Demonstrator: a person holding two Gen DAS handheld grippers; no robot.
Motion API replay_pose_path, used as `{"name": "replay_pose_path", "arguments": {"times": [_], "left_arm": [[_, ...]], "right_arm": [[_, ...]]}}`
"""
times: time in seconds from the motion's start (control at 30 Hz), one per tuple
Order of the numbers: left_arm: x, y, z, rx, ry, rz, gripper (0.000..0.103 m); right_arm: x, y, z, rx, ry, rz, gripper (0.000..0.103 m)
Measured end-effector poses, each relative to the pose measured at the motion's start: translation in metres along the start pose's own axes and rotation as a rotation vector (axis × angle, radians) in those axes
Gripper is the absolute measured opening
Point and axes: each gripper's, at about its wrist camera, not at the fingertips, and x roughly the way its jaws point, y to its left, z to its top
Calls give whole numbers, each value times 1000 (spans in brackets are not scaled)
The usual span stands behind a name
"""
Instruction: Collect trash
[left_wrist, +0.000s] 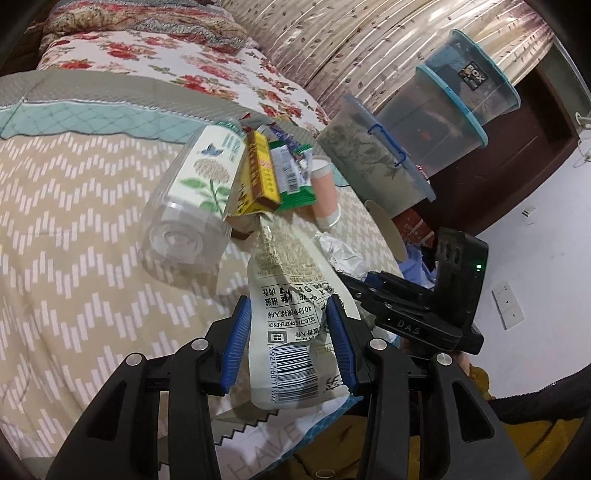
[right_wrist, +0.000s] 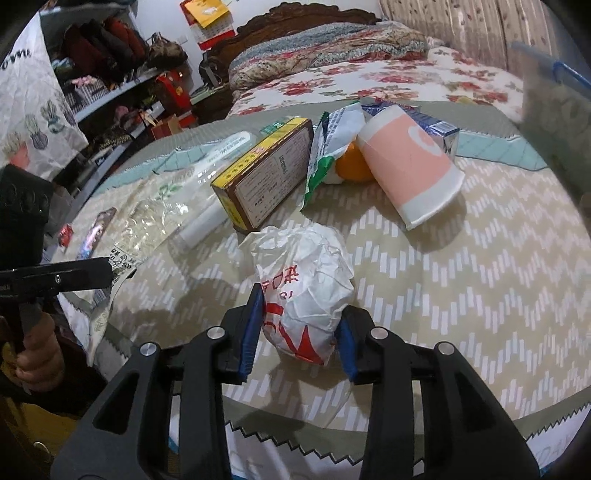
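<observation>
Bedroom; a bed with a chevron-patterned cover (right_wrist: 461, 266) carries scattered trash. The left gripper (left_wrist: 291, 343) is clamped on a white printed snack wrapper (left_wrist: 291, 295), beside a clear plastic bottle (left_wrist: 192, 206). The right gripper (right_wrist: 297, 332) brackets a crumpled white paper ball (right_wrist: 306, 284) resting on the cover; whether its pads press the ball cannot be told. Behind lie a brown-and-yellow box (right_wrist: 266, 173) and a pink paper cup (right_wrist: 410, 162).

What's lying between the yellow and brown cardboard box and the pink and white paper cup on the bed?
A green-and-white snack wrapper and an orange fruit, between box and cup, in the right wrist view.
</observation>
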Motion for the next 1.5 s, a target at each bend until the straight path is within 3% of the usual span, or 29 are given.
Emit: {"name": "replay_pose_path", "arguments": {"times": [0.13,0.37,0.47,0.53,0.6,0.93,1.03,1.07,1.1,1.5], "left_arm": [[2,4,-2,-10,12,2,40],[13,4,-1,-21,38,16,41],[18,7,0,-41,47,28,61],[21,6,2,-41,48,26,61],[25,4,4,-37,55,31,68],[59,-14,8,39,101,106,69],[68,-16,7,56,112,124,58],[71,-16,6,60,120,124,39],[75,-15,5,64,137,120,29],[54,-12,-2,68,81,114,28]], "right_arm": [[1,2,-1,-17,-6,-20,51],[2,5,-1,-14,-8,-28,55],[3,5,-2,-14,-5,-27,55],[3,5,-3,-16,-4,-27,56],[4,6,-4,-19,-2,-28,56],[4,5,-7,-12,0,-34,56],[4,3,-8,-10,-4,-37,57],[4,2,-8,-9,-4,-36,57],[5,2,-8,-8,-3,-36,57],[10,3,-10,-9,6,-57,65]]}}
